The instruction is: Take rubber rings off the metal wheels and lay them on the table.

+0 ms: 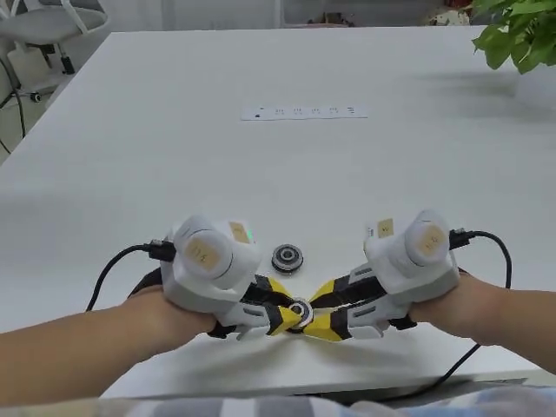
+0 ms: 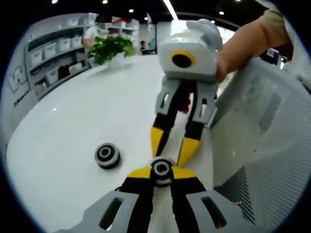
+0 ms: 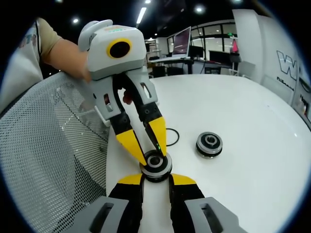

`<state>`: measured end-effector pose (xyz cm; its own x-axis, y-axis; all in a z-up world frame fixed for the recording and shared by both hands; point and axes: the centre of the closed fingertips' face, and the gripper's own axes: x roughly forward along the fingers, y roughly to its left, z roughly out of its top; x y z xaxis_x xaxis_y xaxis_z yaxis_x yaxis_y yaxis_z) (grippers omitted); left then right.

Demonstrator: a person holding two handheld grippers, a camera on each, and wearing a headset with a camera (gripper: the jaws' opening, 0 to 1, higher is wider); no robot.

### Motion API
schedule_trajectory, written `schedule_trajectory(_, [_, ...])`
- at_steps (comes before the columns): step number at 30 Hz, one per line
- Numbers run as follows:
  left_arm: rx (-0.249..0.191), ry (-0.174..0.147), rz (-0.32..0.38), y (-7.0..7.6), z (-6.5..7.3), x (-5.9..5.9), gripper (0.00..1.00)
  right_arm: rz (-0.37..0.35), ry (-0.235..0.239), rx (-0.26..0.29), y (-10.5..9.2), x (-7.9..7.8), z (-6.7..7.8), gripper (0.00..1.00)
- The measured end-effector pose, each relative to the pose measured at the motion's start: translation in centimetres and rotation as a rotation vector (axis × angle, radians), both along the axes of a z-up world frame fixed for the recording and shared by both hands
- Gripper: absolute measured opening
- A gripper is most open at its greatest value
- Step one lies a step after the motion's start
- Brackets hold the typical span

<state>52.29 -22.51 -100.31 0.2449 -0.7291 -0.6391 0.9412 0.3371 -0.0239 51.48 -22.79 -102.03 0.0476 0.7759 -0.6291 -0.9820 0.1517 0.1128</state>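
Observation:
A metal wheel [image 1: 301,312] with a dark rubber ring round it hangs just above the white table's [image 1: 287,174] near edge. My left gripper [image 1: 287,306] comes in from the left and my right gripper [image 1: 320,310] from the right, and both are shut on it. In the left gripper view my own yellow tips [image 2: 162,174] clamp the wheel [image 2: 162,167], with the right gripper [image 2: 170,153] opposite. The right gripper view has its tips [image 3: 156,178] on the wheel [image 3: 156,163], facing the left gripper [image 3: 149,150]. A second ringed wheel [image 1: 287,257] [image 2: 107,155] [image 3: 209,144] lies on the table. A loose black ring [image 3: 178,137] lies flat behind.
A flat white strip [image 1: 304,112] lies mid-table farther off. A green plant [image 1: 521,30] [image 2: 111,47] stands at the far right corner. A white mesh chair [image 3: 43,145] [image 2: 262,136] is right behind the near table edge. Cables trail from both grippers.

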Motion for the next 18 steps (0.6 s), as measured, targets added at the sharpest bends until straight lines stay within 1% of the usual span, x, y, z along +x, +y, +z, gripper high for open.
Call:
schedule_trajectory(1, [0.000, 0.000, 0.000, 0.01, 0.00, 0.00, 0.13, -0.002, 0.003, -0.001, -0.12, 0.01, 0.00, 0.17])
schedule_trajectory(2, [0.000, 0.000, 0.000, 0.01, 0.00, 0.00, 0.13, 0.000, -0.004, -0.012, -0.28, 0.05, -0.10, 0.13])
schedule_trajectory(3, [0.000, 0.000, 0.000, 0.02, -0.01, 0.01, 0.13, 0.003, -0.007, -0.012, -0.53, 0.13, -0.07, 0.09])
schedule_trajectory(5, [0.000, -0.001, 0.000, 0.02, -0.02, 0.01, 0.13, -0.014, 0.007, -0.005, -0.68, 0.38, -0.06, 0.03])
schedule_trajectory(9, [0.001, 0.000, 0.002, 0.03, -0.04, 0.02, 0.13, -0.021, 0.015, -0.009, -0.57, 0.33, -0.08, 0.03])
schedule_trajectory(10, [0.001, 0.000, 0.003, 0.03, -0.04, 0.02, 0.13, -0.028, 0.025, -0.006, -0.58, 0.32, -0.08, 0.03])
schedule_trajectory(11, [0.002, 0.000, 0.003, 0.03, -0.04, 0.01, 0.13, -0.046, 0.046, 0.000, -0.63, 0.37, -0.09, 0.03])
schedule_trajectory(13, [0.001, -0.001, 0.003, 0.03, -0.05, 0.02, 0.13, -0.064, 0.063, 0.004, -0.69, 0.51, -0.17, 0.00])
schedule_trajectory(15, [0.002, -0.003, 0.002, 0.03, -0.06, 0.03, 0.13, -0.089, 0.095, 0.011, -0.74, 0.56, -0.17, 0.00])
schedule_trajectory(18, [0.008, -0.009, 0.000, 0.03, -0.07, 0.02, 0.13, -0.143, 0.163, 0.034, -0.80, 0.67, -0.24, 0.00])
